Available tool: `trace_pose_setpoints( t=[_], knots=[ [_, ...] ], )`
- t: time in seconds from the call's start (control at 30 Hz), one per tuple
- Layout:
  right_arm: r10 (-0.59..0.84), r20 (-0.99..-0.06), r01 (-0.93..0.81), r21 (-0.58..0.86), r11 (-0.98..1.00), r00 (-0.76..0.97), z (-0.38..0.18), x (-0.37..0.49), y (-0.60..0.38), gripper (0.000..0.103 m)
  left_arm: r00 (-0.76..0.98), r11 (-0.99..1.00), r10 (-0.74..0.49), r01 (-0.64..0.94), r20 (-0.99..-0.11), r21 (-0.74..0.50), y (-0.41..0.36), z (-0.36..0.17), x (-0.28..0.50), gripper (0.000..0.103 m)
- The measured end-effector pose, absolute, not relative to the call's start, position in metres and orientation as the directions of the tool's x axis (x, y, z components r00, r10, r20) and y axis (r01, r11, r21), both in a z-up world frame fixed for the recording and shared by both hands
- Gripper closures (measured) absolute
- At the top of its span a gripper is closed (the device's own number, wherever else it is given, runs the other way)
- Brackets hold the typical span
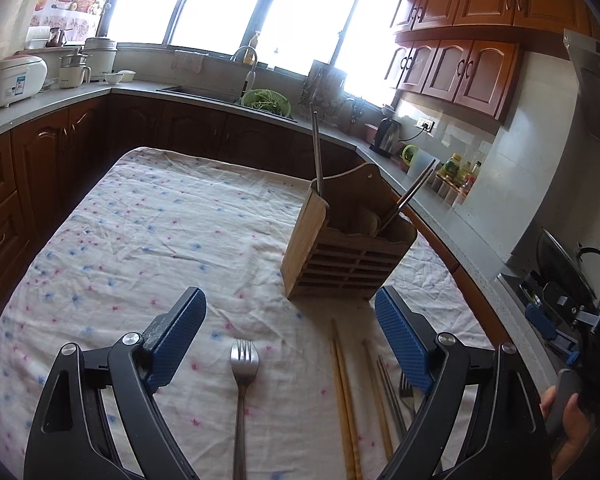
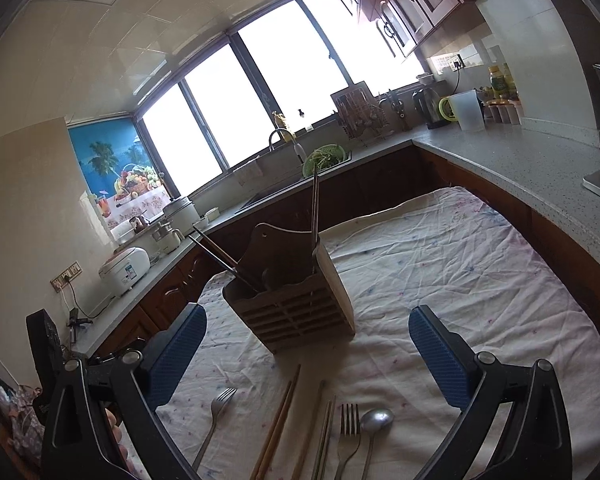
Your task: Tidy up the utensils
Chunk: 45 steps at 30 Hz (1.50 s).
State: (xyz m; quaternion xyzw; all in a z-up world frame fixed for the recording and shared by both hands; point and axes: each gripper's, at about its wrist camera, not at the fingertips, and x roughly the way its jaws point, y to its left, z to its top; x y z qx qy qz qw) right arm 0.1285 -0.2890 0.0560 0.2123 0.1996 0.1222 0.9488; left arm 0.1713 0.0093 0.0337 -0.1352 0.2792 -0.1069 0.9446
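A wooden utensil holder [image 1: 346, 258] [image 2: 296, 304] stands upright on the flowered tablecloth with metal chopsticks [image 1: 317, 152] and dark chopsticks [image 1: 410, 196] sticking out. In front of it lie a fork [image 1: 242, 364] [image 2: 218, 408], wooden chopsticks [image 1: 344, 392] [image 2: 278, 420], metal chopsticks [image 1: 392, 396] [image 2: 324, 436], a second fork [image 2: 348, 424] and a spoon [image 2: 374, 424]. My left gripper [image 1: 290, 312] is open and empty above the first fork and chopsticks. My right gripper [image 2: 308, 340] is open and empty above the row of utensils.
The tablecloth [image 1: 140, 232] covers a table ringed by kitchen counters [image 2: 520, 160]. A sink with a green colander [image 1: 266, 100] lies beyond. A rice cooker [image 2: 124, 270] stands on the left counter, a kettle [image 1: 386, 136] and a stove [image 1: 560, 272] to the right.
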Motion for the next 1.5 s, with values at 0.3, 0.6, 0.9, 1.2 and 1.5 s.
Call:
trace_pose_setpoints(
  t=[0.3,0.6,0.9,1.2,1.5],
  knots=[
    [0.301,-0.399,-0.124,0.412,0.903,0.866,0.032,0.094,-0.278,0.0,0.784,0.944,-0.278,0.115,-0.555,-0.311,0.008,0.006,0.149,0.015],
    [0.291,-0.468,-0.093,0.401,0.911,0.835,0.006,0.087,-0.272,0.002,0.738,0.953,-0.279,0.134,-0.614,-0.271,-0.009,-0.01,0.148,0.015],
    [0.285,-0.497,-0.083,0.388,0.918,0.82,-0.001,0.092,-0.275,0.011,0.695,0.953,-0.295,0.164,-0.656,-0.255,-0.027,-0.015,0.163,0.015],
    [0.283,-0.567,-0.06,0.379,0.923,0.773,-0.017,0.11,-0.277,0.034,0.627,0.943,-0.333,0.235,-0.704,-0.237,-0.05,-0.021,0.19,0.034],
    [0.273,-0.686,-0.034,0.341,0.939,0.675,-0.047,0.136,-0.271,0.065,0.505,0.921,-0.363,0.323,-0.783,-0.219,-0.087,-0.037,0.235,0.063]
  ],
)
